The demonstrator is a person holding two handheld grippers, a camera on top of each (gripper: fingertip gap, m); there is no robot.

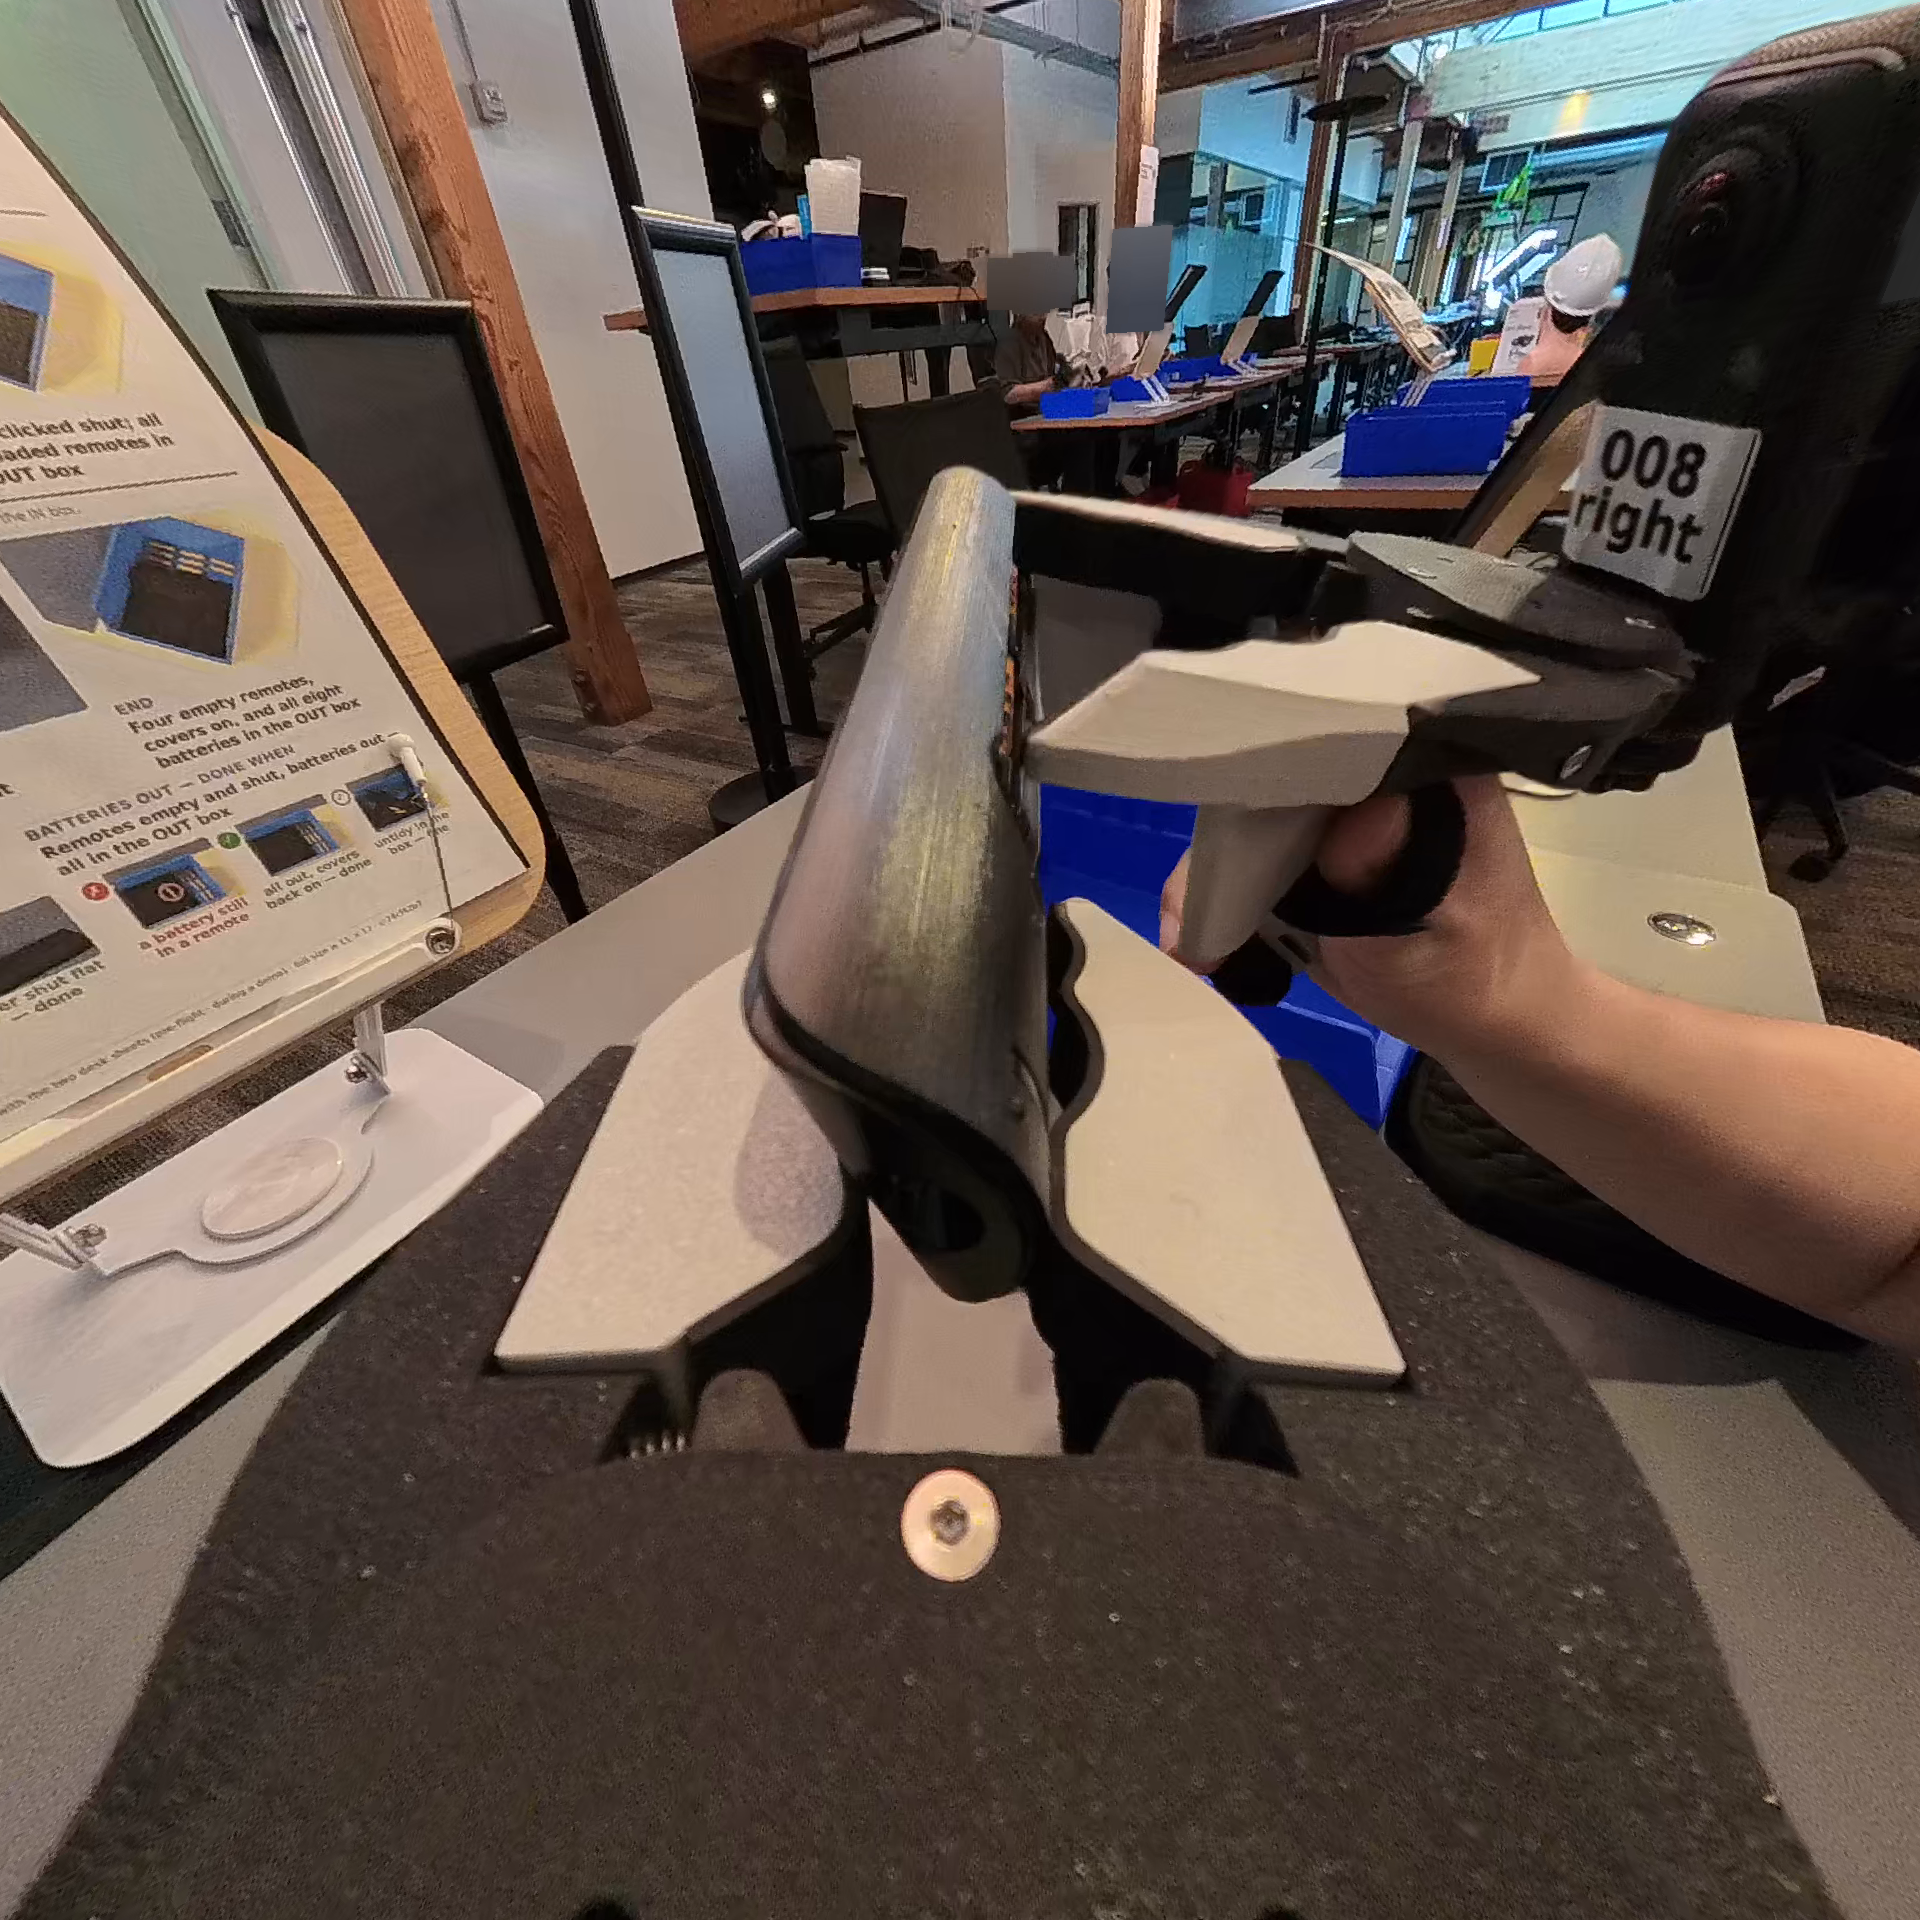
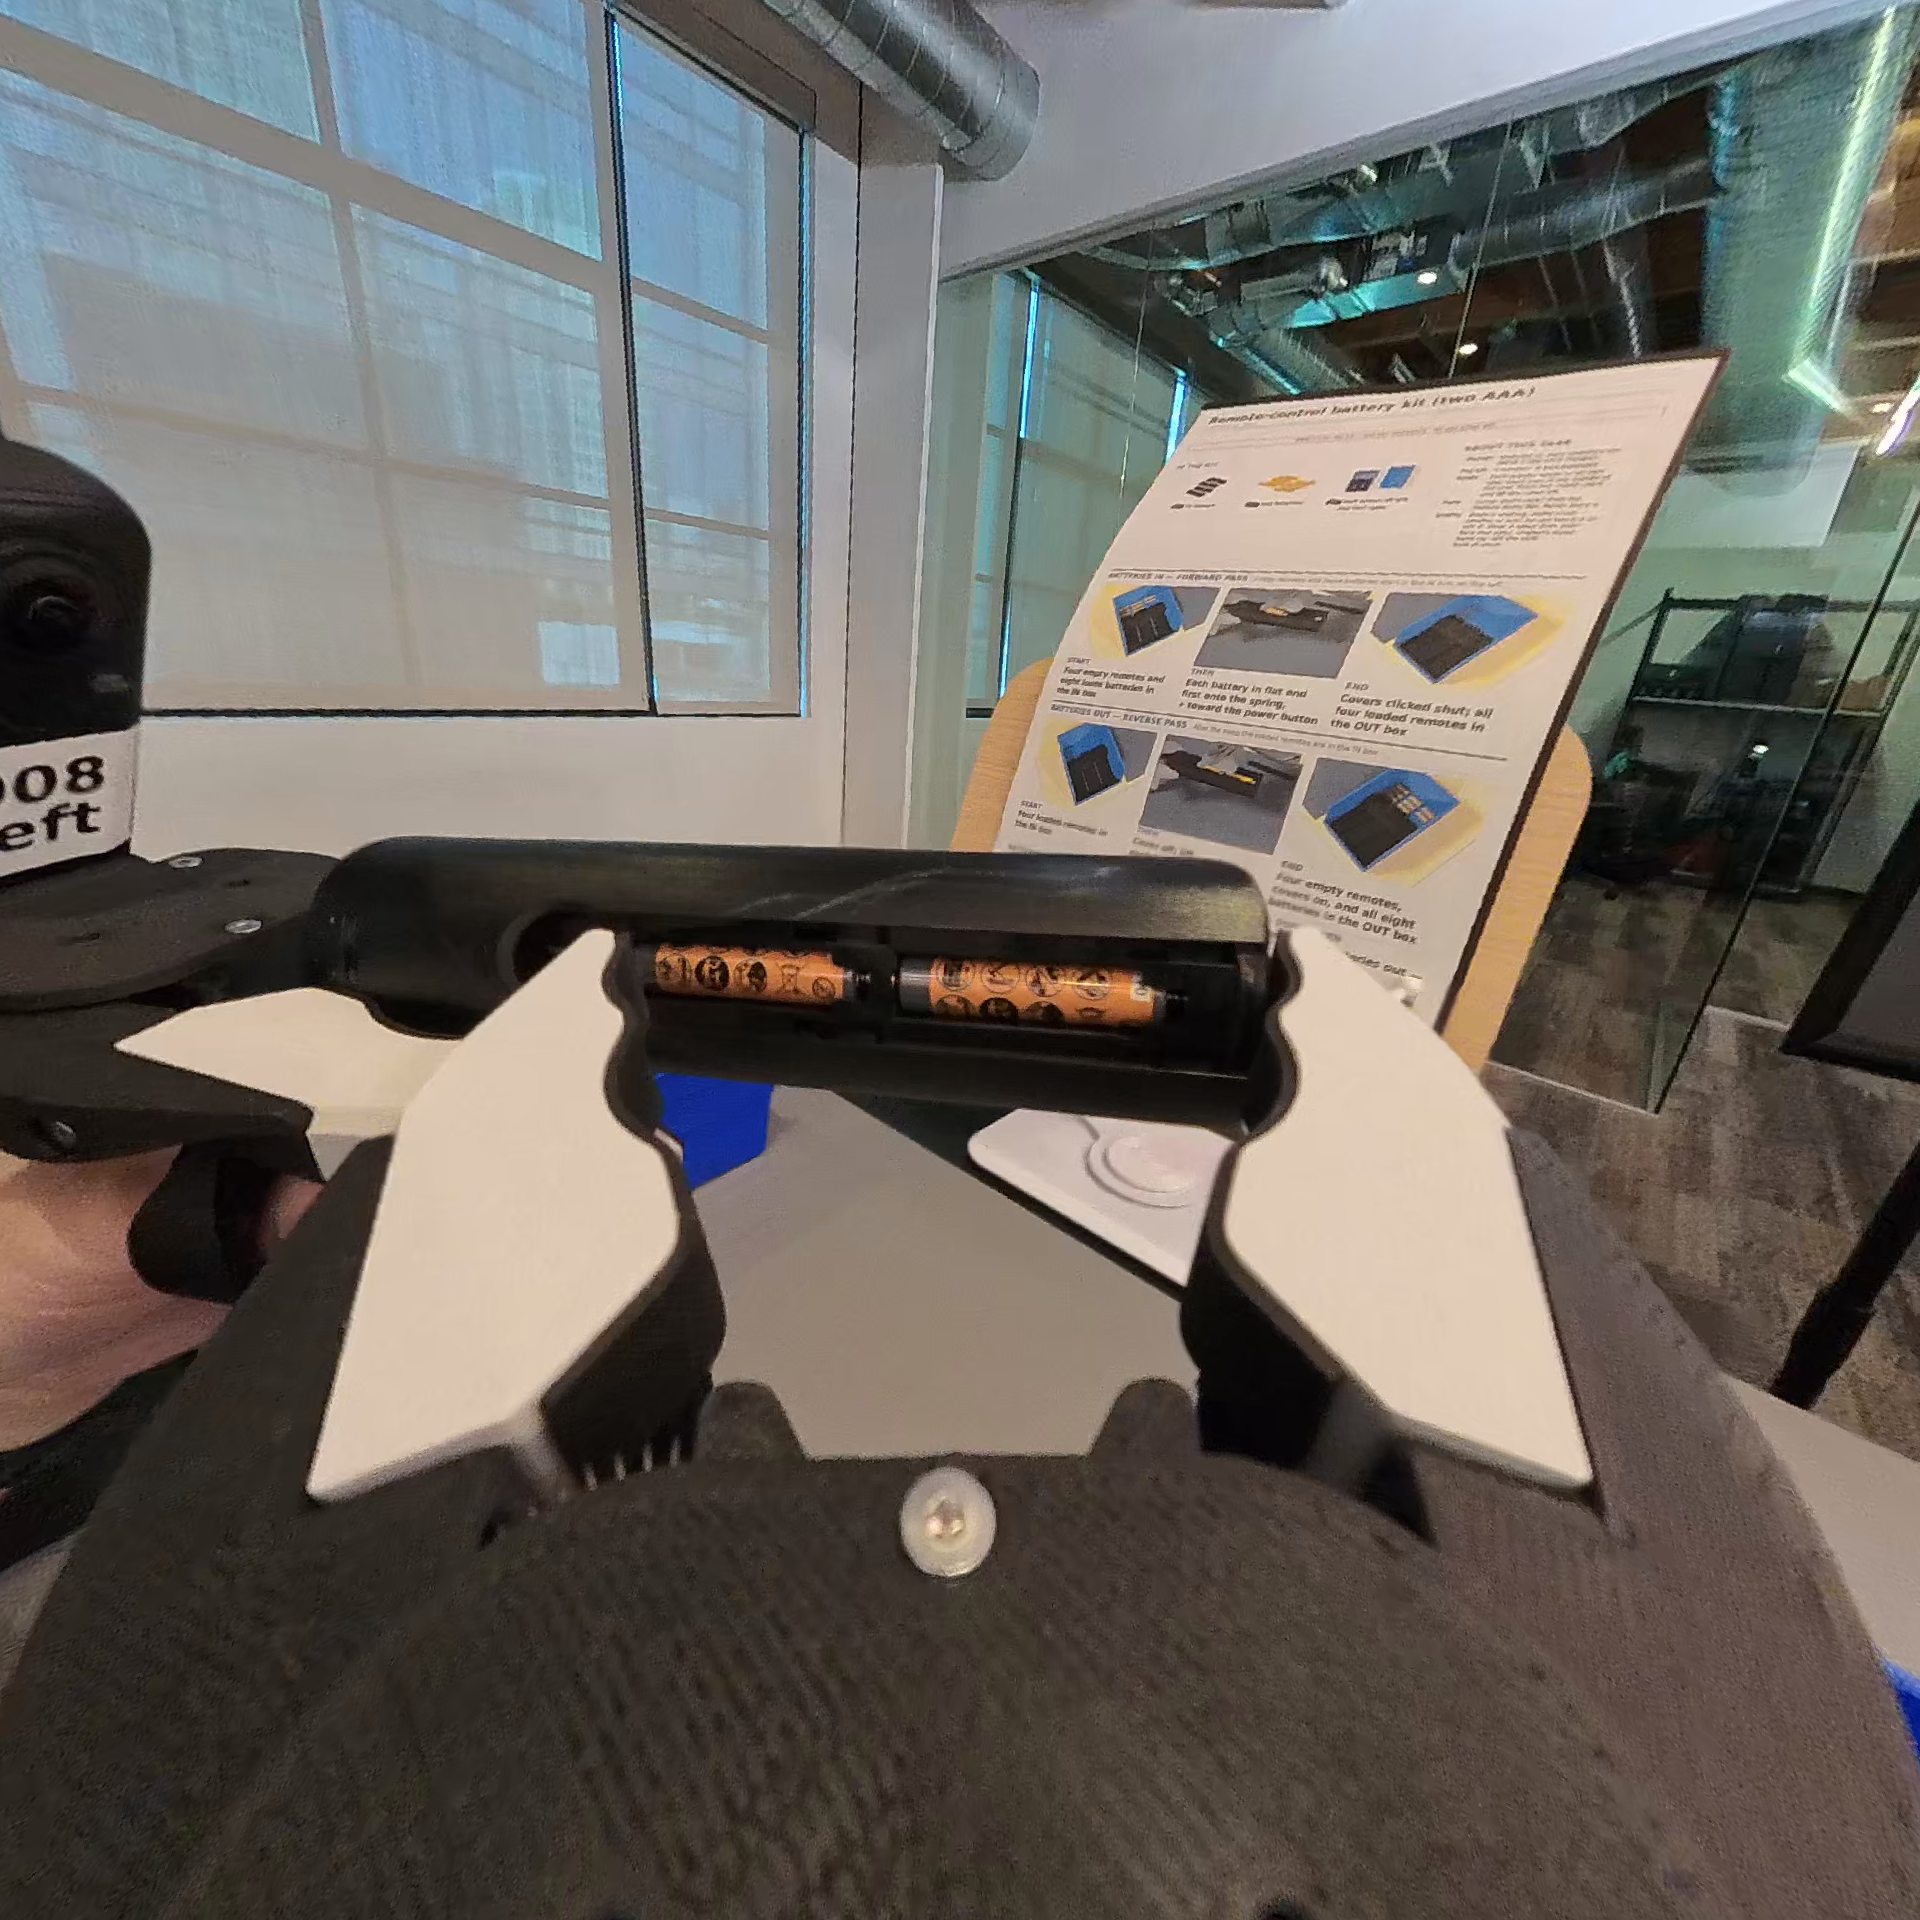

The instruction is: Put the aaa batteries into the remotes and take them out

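Observation:
A black remote [image 1: 914, 831] is held in the air above the grey table [image 1: 582, 987]. My left gripper [image 1: 914, 956] is shut on its lower end. In the right wrist view the remote [image 2: 790, 883] lies across the picture with its back cover off, and two orange AAA batteries [image 2: 753, 977] [image 2: 1029, 992] sit end to end in the open bay. My right gripper [image 2: 945, 966] is open, its fingertips [image 2: 582, 997] at the two ends of the bay. In the left wrist view it [image 1: 1029, 634] comes in from the right. The cover is not in view.
A blue bin [image 1: 1122, 842] sits on the table behind the remote, and shows in the right wrist view [image 2: 717, 1122]. An instruction board [image 1: 208, 675] on a white stand base [image 1: 260, 1195] is on the left. A black chair [image 1: 1507, 1174] is at the right.

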